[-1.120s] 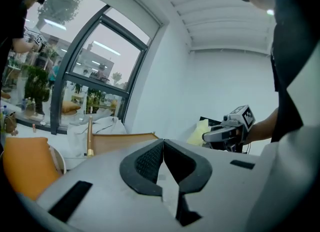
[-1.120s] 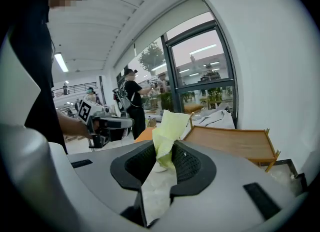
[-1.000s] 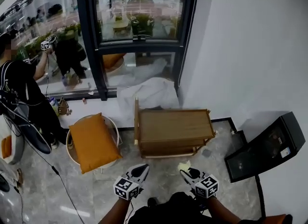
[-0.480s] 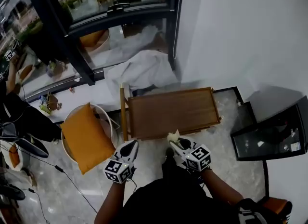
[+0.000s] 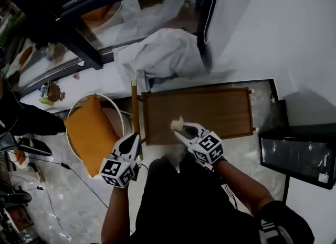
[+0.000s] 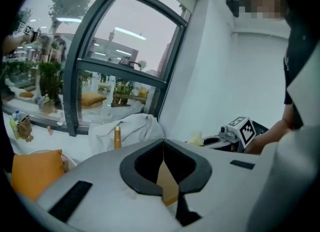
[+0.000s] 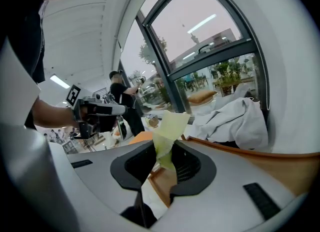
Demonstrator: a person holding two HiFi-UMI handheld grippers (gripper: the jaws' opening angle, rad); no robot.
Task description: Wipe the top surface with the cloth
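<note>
A low wooden table with a raised rim stands on the floor below me; its brown top shows past the right jaws. My right gripper is shut on a pale yellow cloth, held over the top's near left corner. The cloth sticks up from between the closed jaws. My left gripper is shut with nothing in it, just off the table's left end by its upright post. From the left gripper view, the right gripper and cloth appear beyond the jaws.
A round stool with an orange cushion stands left of the table. A heap of white sheet lies behind it against the window frame. A black box sits to the right, by the white wall. Cables trail on the floor.
My view has tipped down and closed in on the table. The right gripper with the cloth has moved from the floor in front to over the top's near left corner; the left has come alongside.
</note>
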